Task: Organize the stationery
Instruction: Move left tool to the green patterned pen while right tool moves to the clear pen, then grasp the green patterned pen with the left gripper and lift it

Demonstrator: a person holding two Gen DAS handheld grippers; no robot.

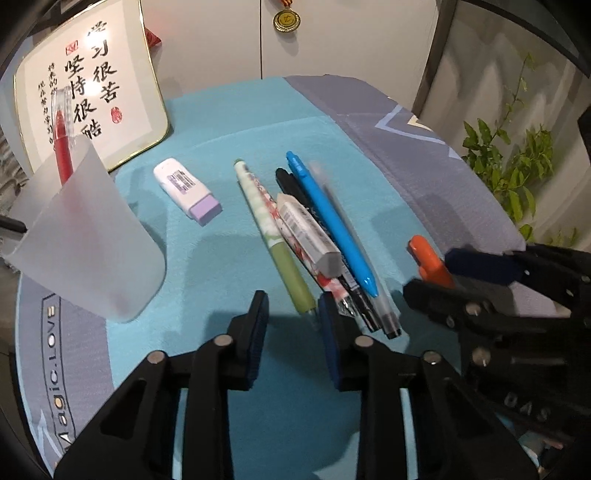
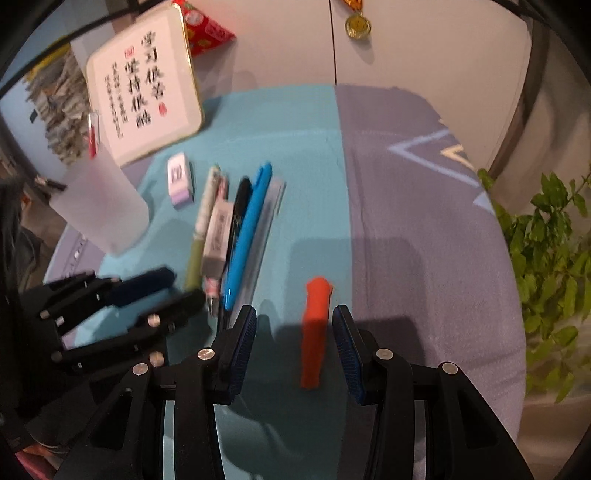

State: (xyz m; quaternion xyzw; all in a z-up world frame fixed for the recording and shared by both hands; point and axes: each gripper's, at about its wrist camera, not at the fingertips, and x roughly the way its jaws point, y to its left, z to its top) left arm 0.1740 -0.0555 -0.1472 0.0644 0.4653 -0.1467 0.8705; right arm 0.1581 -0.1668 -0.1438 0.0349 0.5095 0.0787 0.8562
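Observation:
A frosted cup [image 1: 85, 236] holding a red pen [image 1: 62, 147] stands at the left on the teal mat [image 1: 229, 236]. A white and purple eraser [image 1: 186, 190] lies near it. A pile of pens lies mid-mat: a green pen [image 1: 273, 236], a floral pen, a black pen, a blue pen [image 1: 332, 221], a clear pen, with a grey-tipped eraser [image 1: 310, 236] on top. My left gripper [image 1: 293, 317] is open and empty just in front of the pile. My right gripper [image 2: 293, 332] is open around an orange pen [image 2: 314, 332], which lies between its fingers.
A framed calligraphy board [image 1: 92, 85] leans at the back left. A green plant [image 2: 550, 254] stands off the table's right edge. A medal [image 1: 286, 20] hangs on the white wall behind. The grey part of the mat [image 2: 424, 221] spreads to the right.

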